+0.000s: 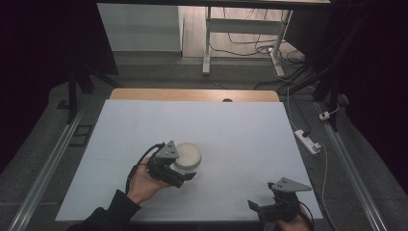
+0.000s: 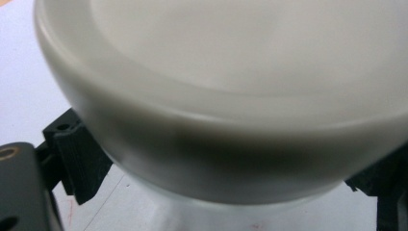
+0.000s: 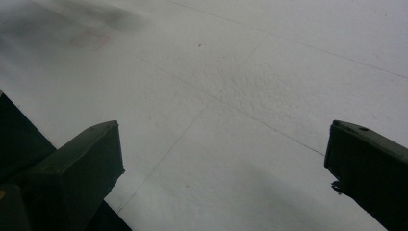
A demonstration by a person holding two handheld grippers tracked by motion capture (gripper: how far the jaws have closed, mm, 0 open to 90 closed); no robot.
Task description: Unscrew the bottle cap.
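Desk [image 1: 231,125]: flat white sheet over a light wood top, wood strip showing along the far edge.

Round off-white ceramic bowl [image 1: 188,156]: sits slightly left of the desk's centre, closer to the near edge than the far one. In the left gripper view the bowl [image 2: 231,96] is right up against the camera, its rim and rounded underside looming over the white surface; slightly blurred.

Left black hand-held gripper [image 1: 185,174] with grey three-cornered plate: at the bowl's near-left side, held by the person's left hand [image 1: 144,183], dark sleeve coming in from the near edge. In its own view a ribbed black jaw sits on either side of the bowl's lower wall, jaws spread wide around it. Contact with the wall: can't tell, left jaw looks just beside it, right one is mostly cut off.

Right black hand-held gripper [image 1: 262,206], same plate on top: near the desk's near-right corner, well apart from the bowl. Its own view shows the right hand-held gripper [image 3: 221,159] with jaws spread wide, bare white desk surface between them.
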